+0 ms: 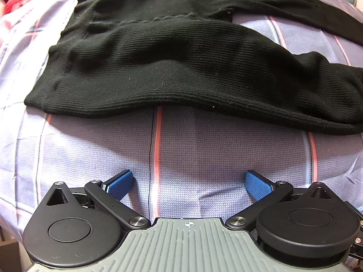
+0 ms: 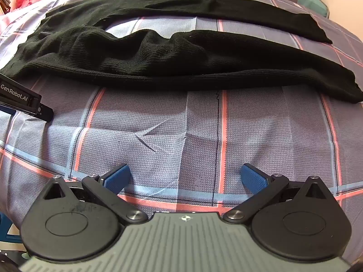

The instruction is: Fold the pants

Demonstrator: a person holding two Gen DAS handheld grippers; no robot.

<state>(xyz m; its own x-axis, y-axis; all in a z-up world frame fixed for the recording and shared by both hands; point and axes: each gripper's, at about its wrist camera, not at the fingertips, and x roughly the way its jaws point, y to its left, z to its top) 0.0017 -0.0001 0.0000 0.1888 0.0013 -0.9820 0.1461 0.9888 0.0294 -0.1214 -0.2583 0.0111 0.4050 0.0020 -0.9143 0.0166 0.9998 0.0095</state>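
Black ribbed knit pants [image 1: 172,68] lie spread flat on a checked bedsheet [image 1: 204,149], waist toward the left, the two legs running right with a gap between them. In the right wrist view the pants [image 2: 181,61] stretch across the upper half, both leg ends at the right. My left gripper [image 1: 188,181] hovers over bare sheet just short of the near leg's edge, blue pads wide apart, nothing between them. My right gripper [image 2: 185,176] is likewise open over the sheet [image 2: 158,136], short of the near leg. The left gripper's body [image 2: 20,99] shows at the left edge of the right wrist view.
The sheet is purple-blue with pink and light-blue stripes and a few creases. Pink and red cloth [image 1: 13,2] lies at the far left corner. A teal patch [image 2: 317,2] shows at the far right of the bed.
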